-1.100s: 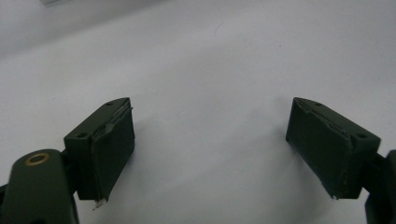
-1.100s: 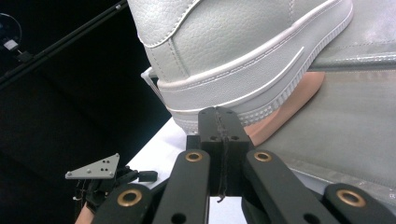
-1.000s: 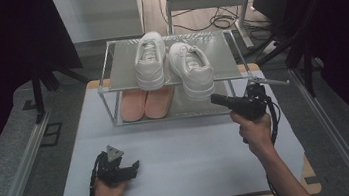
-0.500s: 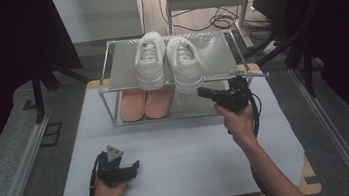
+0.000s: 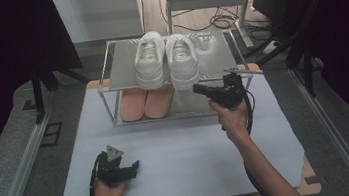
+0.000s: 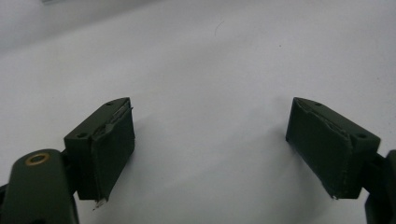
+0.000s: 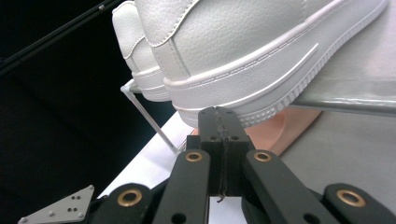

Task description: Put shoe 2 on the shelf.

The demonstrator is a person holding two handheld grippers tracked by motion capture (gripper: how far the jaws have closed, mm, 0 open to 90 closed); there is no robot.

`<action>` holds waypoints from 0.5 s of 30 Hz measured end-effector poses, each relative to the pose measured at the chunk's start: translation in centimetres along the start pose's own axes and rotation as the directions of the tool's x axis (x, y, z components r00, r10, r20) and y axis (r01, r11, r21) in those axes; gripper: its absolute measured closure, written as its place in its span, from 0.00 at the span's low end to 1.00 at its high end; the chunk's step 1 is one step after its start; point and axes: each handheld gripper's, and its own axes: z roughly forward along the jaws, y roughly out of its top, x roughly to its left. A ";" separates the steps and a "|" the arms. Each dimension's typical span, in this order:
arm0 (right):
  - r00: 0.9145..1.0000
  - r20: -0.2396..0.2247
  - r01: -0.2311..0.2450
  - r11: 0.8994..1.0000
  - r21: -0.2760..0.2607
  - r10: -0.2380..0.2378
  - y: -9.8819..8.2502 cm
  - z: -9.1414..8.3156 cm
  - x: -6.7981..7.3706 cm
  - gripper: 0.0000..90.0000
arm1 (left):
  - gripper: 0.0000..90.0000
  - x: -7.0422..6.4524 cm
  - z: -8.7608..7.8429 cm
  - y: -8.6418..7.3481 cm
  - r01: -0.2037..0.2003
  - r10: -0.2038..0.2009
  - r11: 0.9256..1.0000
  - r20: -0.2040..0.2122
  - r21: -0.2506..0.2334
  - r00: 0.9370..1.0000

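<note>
The right white sneaker [image 5: 182,61] sits on the top shelf of the rack [image 5: 218,62], heel at the front edge, likely for nudging square. The right tongs [image 5: 196,89], pressed together, point level at that heel. The left tongs [image 5: 131,167] rest apart on the table [image 5: 181,167].

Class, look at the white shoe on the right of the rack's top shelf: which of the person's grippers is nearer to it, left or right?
Right. The right gripper, jaws shut, points at the heel of the white shoe. The left gripper rests open on the table, well in front of the rack.
</note>
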 end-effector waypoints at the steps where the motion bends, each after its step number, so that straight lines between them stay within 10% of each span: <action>1: 1.000 -0.005 0.001 1.000 0.000 -0.001 -0.1 0.2 0.1 1.00 | 0.17 0.0 0.0 0.0 0.000 0.000 1.000 0.000 0.000 1.000; 15: 1.000 0.013 0.028 0.999 -0.018 -0.028 -0.2 1.9 1.0 1.00 | 0.17 -0.1 0.0 0.0 -0.001 0.001 1.000 -0.002 -0.001 1.000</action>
